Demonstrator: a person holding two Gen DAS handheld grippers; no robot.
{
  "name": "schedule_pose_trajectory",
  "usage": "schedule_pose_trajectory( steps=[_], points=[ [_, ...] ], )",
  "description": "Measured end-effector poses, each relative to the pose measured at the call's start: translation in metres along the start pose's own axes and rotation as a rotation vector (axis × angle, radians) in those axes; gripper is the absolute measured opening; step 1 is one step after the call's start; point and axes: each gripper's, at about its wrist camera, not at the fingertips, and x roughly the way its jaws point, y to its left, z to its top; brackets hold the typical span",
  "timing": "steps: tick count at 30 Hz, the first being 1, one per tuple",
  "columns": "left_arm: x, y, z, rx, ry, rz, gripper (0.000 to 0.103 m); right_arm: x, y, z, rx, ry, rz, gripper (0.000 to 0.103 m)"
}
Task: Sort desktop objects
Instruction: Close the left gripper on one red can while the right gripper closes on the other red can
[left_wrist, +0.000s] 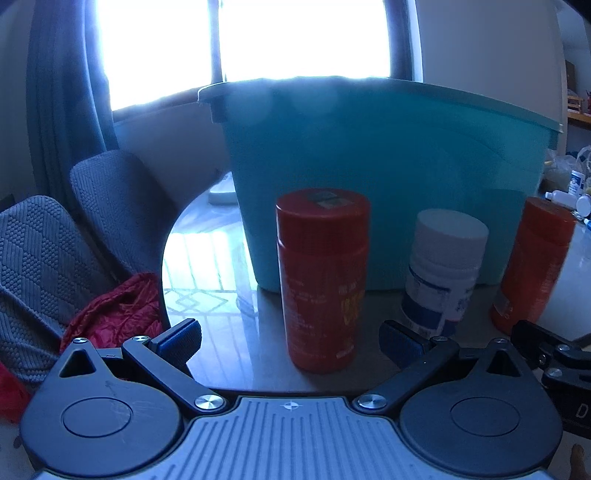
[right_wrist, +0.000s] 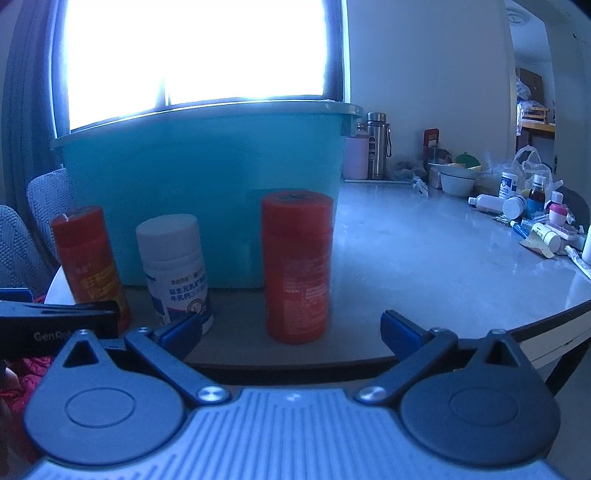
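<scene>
Three bottles stand upright in a row at the table's near edge, in front of a teal plastic tub (left_wrist: 388, 177) (right_wrist: 207, 192). My left gripper (left_wrist: 290, 345) is open, its fingers on either side of the left red bottle (left_wrist: 322, 277) (right_wrist: 90, 258), just short of it. A white bottle with a blue label (left_wrist: 441, 269) (right_wrist: 175, 269) stands in the middle. My right gripper (right_wrist: 291, 332) is open and faces the right red bottle (right_wrist: 297, 266) (left_wrist: 532, 262), which stands just beyond its fingertips. Neither gripper holds anything.
Grey chairs (left_wrist: 107, 206) and a red cloth (left_wrist: 114, 314) lie left of the round table (right_wrist: 424, 258). At the far right are small medicine bottles (right_wrist: 532, 210), a white bowl (right_wrist: 456, 181), a steel flask (right_wrist: 377, 146) and a pink cup (right_wrist: 355, 157).
</scene>
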Motion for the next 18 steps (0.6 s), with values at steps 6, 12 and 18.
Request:
schedule_pose_trajectory(
  steps=[6,12,18],
  points=[
    [0.01,-0.002,0.006,-0.007,-0.005,-0.004,0.103,0.009,-0.002,0.002,0.005,-0.002,-0.002,0.103],
    [0.02,-0.004,0.011,-0.015,-0.005,0.002,0.103,0.014,-0.003,0.005,0.002,-0.003,-0.004,0.103],
    [0.026,-0.005,0.015,-0.019,-0.017,0.003,0.103,0.019,-0.002,0.007,-0.003,0.001,-0.009,0.103]
  ],
)
